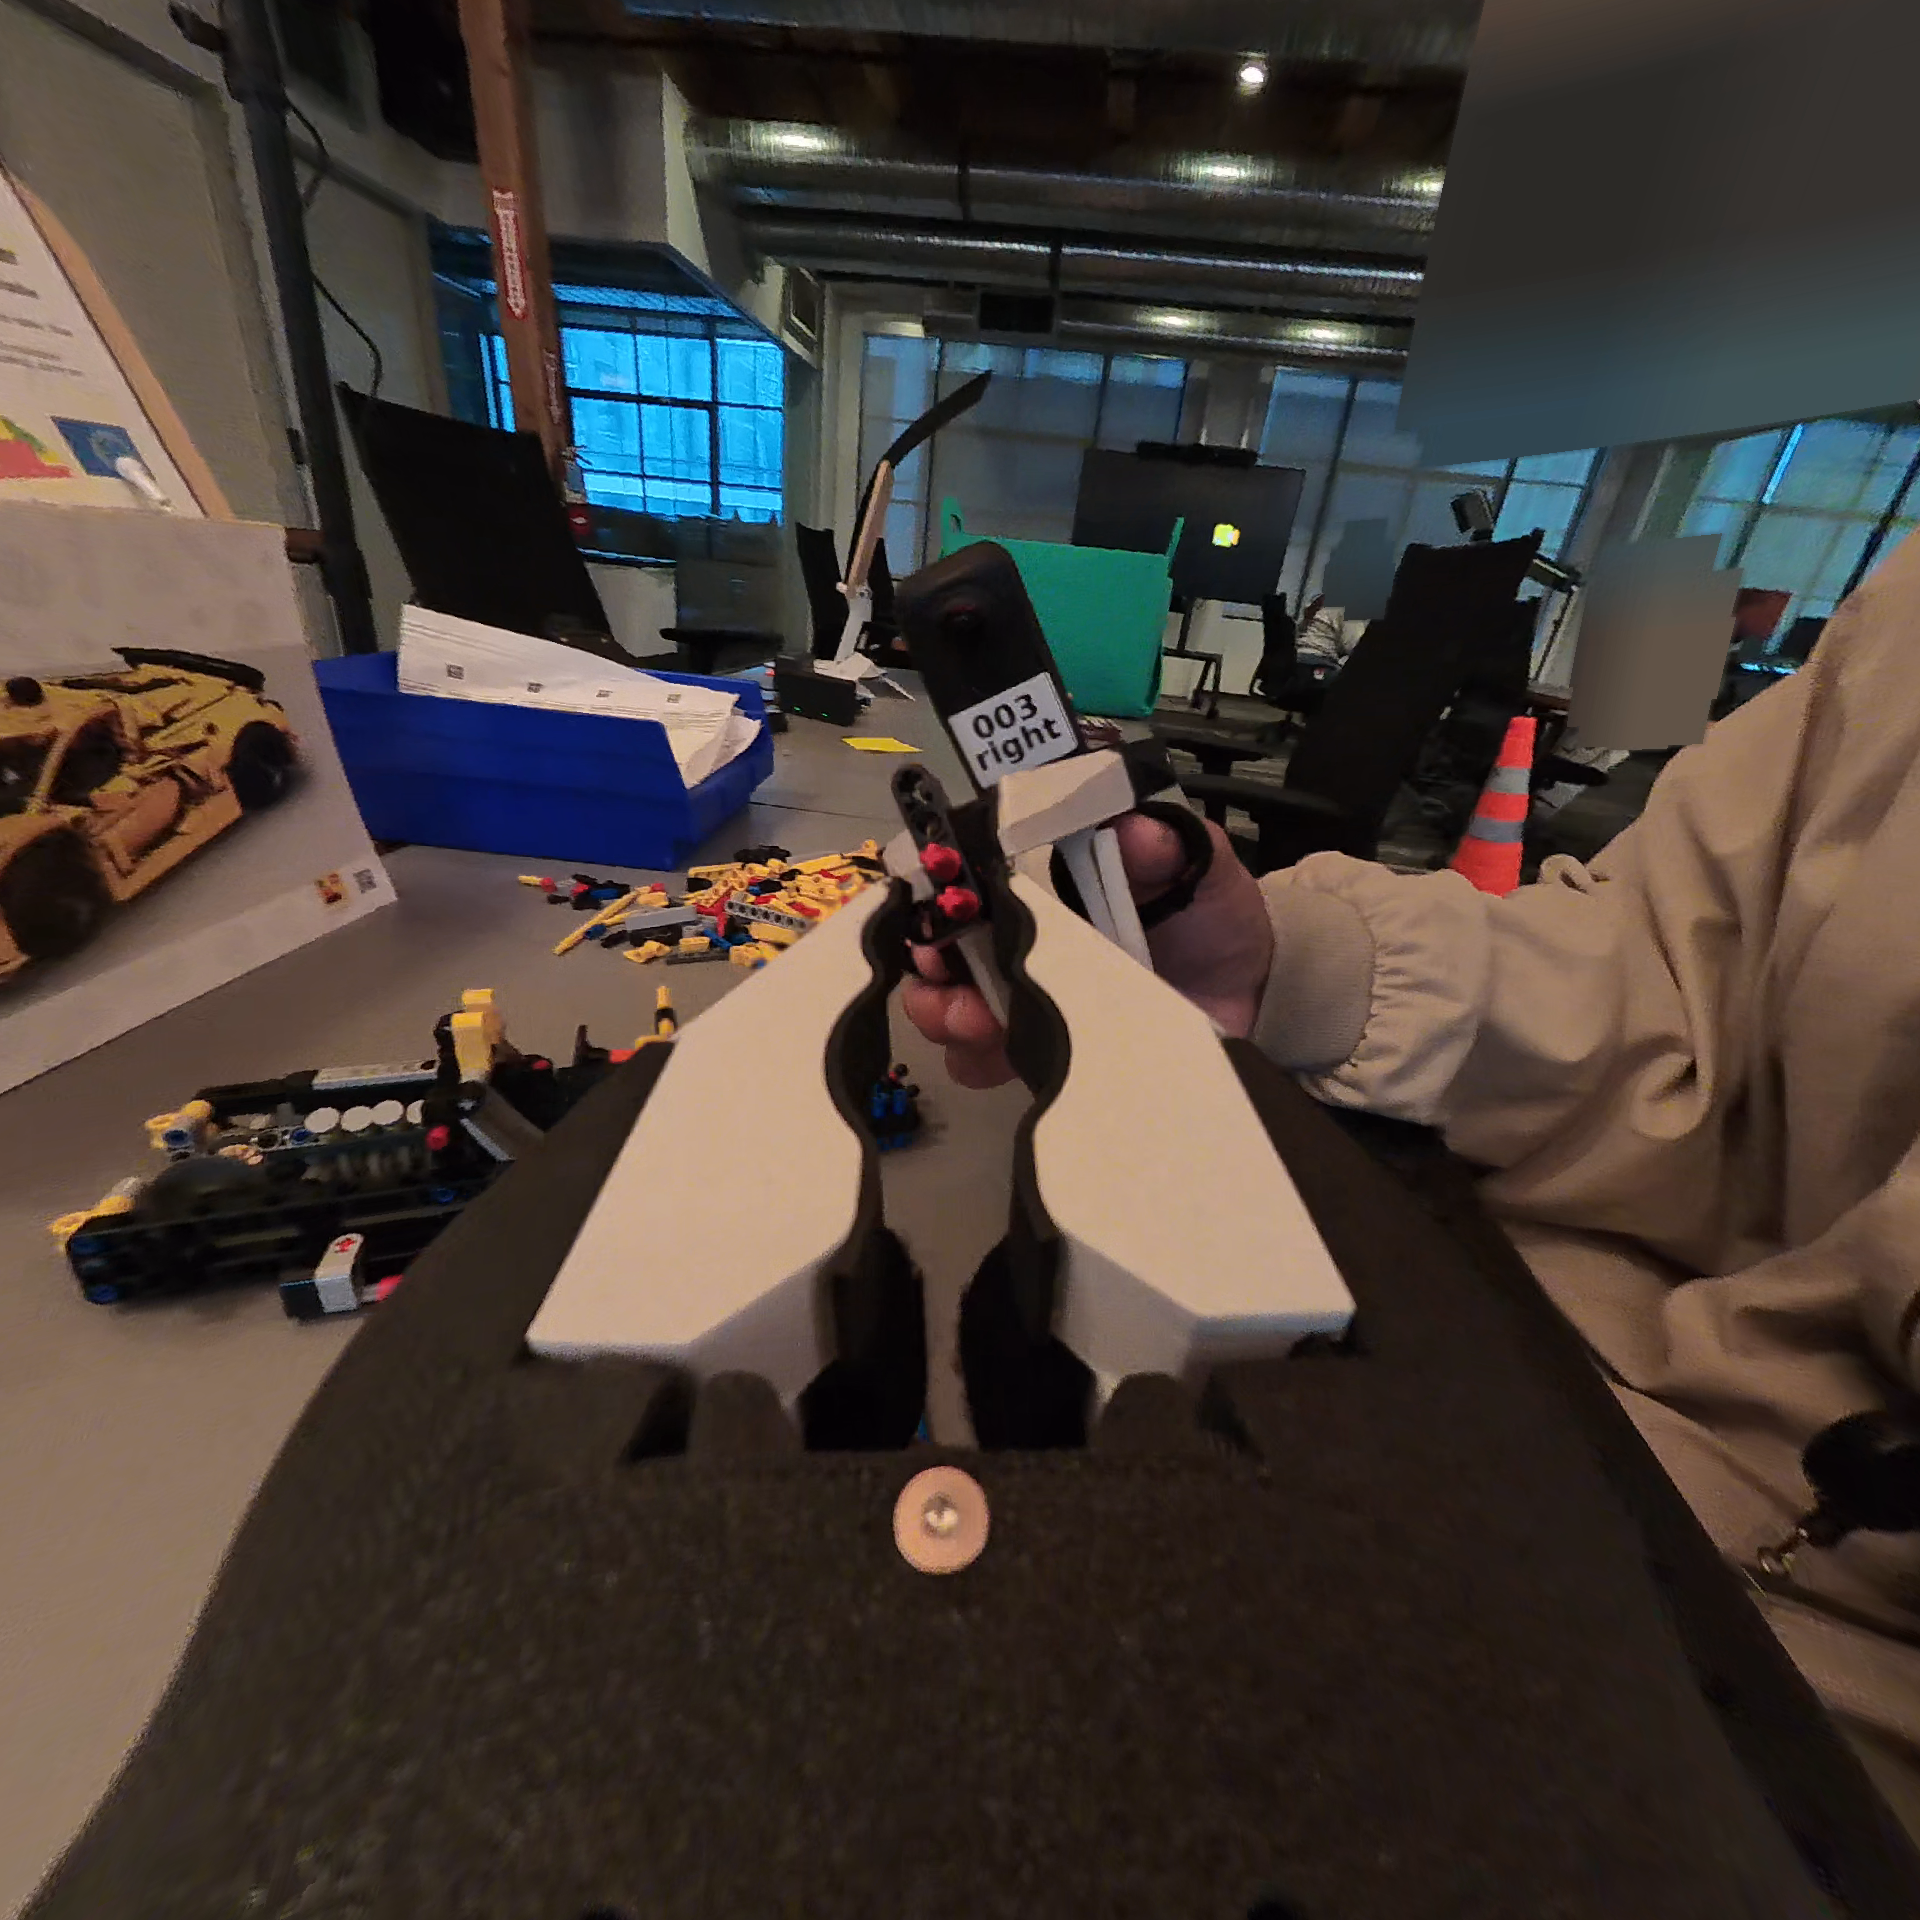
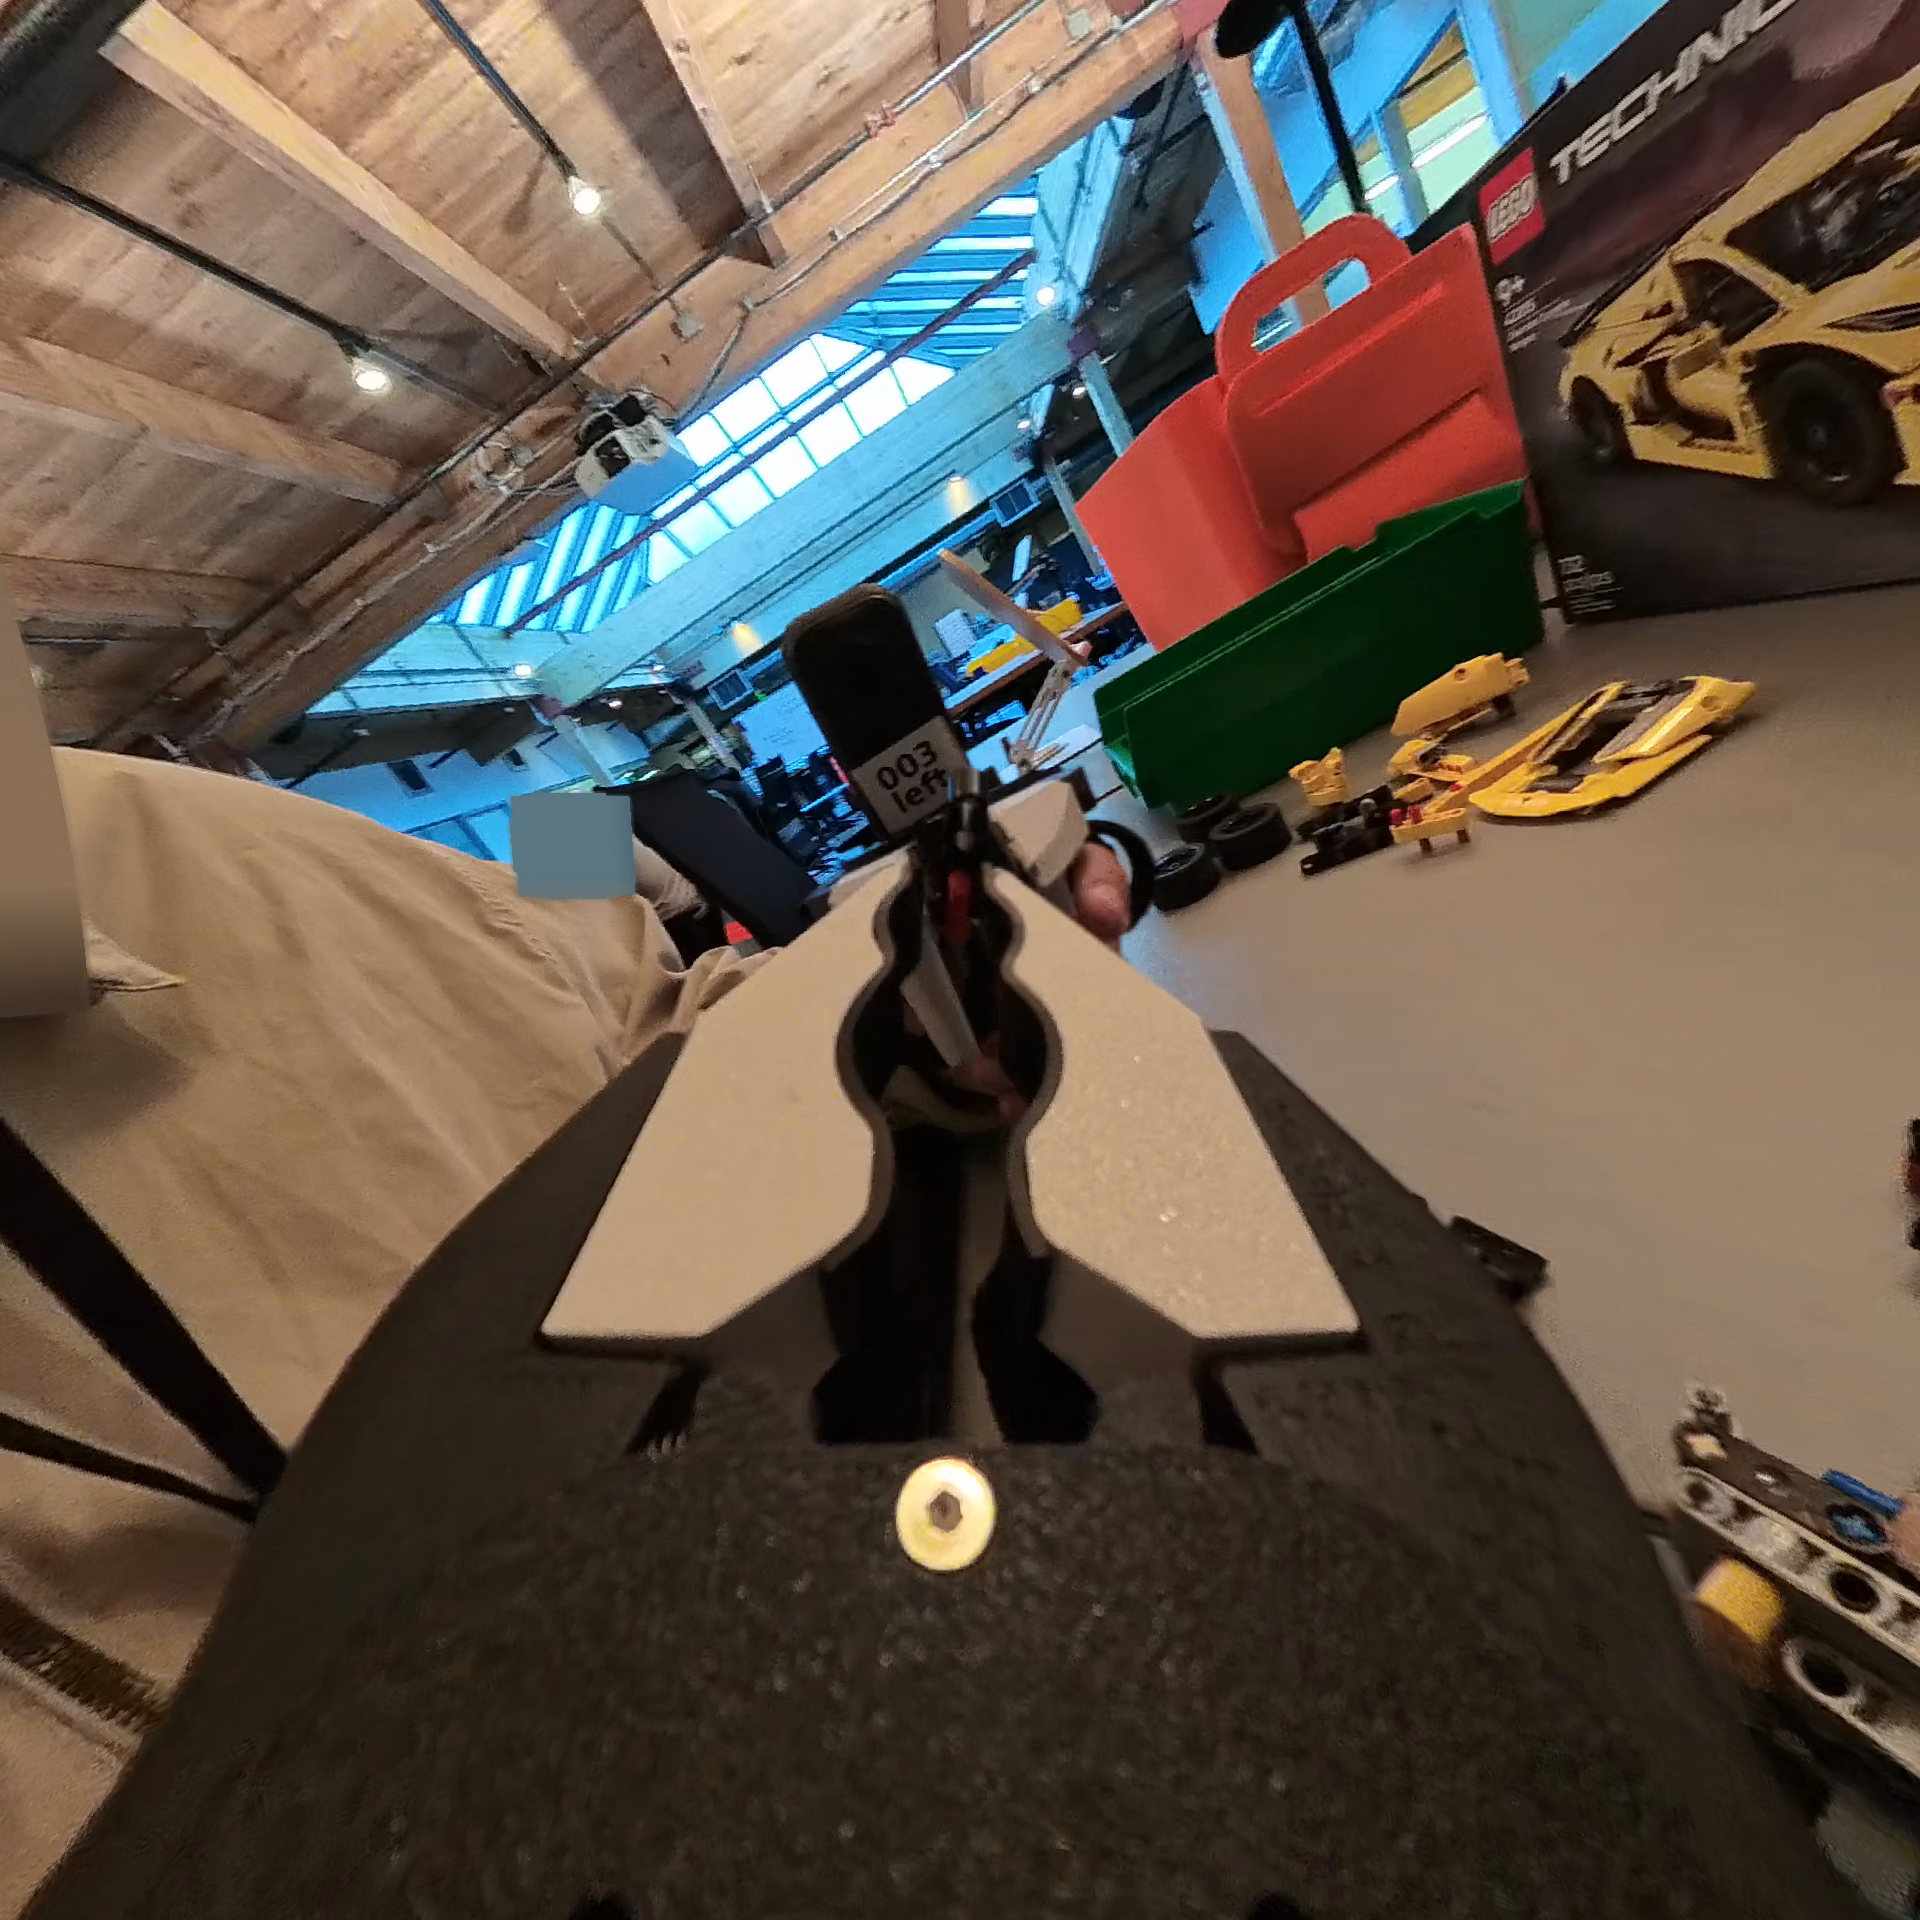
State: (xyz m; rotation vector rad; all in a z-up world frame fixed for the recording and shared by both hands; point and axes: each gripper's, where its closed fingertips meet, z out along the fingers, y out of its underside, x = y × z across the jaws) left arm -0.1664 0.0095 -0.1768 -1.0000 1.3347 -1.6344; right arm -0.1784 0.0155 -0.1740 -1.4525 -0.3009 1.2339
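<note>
The left gripper [image 1: 948,914] and the right gripper [image 2: 951,904] met tip to tip above the grey table [image 1: 436,966]; both were clamped on one black beam with red pins [image 1: 935,868], held in the air between them; a half-built black chassis [image 1: 301,1174] and scattered yellow pieces [image 1: 727,904] lay on the table to the left
</note>
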